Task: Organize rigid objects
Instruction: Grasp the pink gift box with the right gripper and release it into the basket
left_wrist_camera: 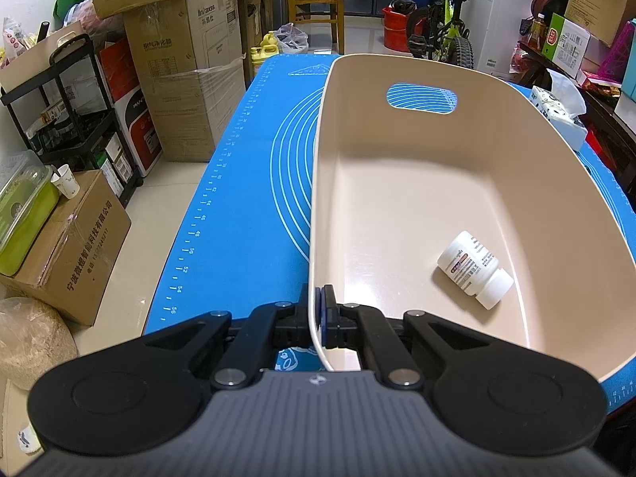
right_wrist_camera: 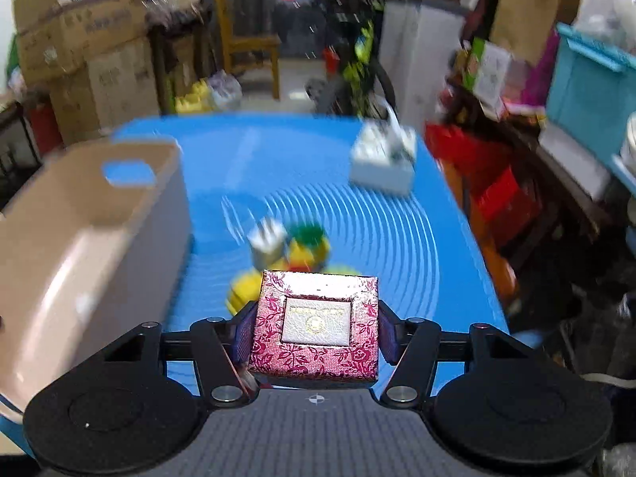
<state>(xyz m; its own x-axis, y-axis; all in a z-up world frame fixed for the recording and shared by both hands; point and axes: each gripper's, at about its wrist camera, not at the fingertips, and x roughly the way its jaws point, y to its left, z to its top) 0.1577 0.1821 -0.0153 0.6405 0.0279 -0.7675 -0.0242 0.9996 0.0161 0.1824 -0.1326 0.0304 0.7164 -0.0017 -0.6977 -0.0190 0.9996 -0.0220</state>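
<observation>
One blue mat (left_wrist_camera: pixel 246 183) covers the table amid stacked cartons (left_wrist_camera: pixel 190 79)

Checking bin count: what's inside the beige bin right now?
One white pill bottle lying on its side on the beige bin floor. The near corner is hidden behind the left hand-held gripper, clamped on the wall.

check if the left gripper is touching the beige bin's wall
Touching. The left wrist view shows the left gripper shut on the beige bin, one blue pad pressed to each face of its near wall, no gap visible.
</observation>
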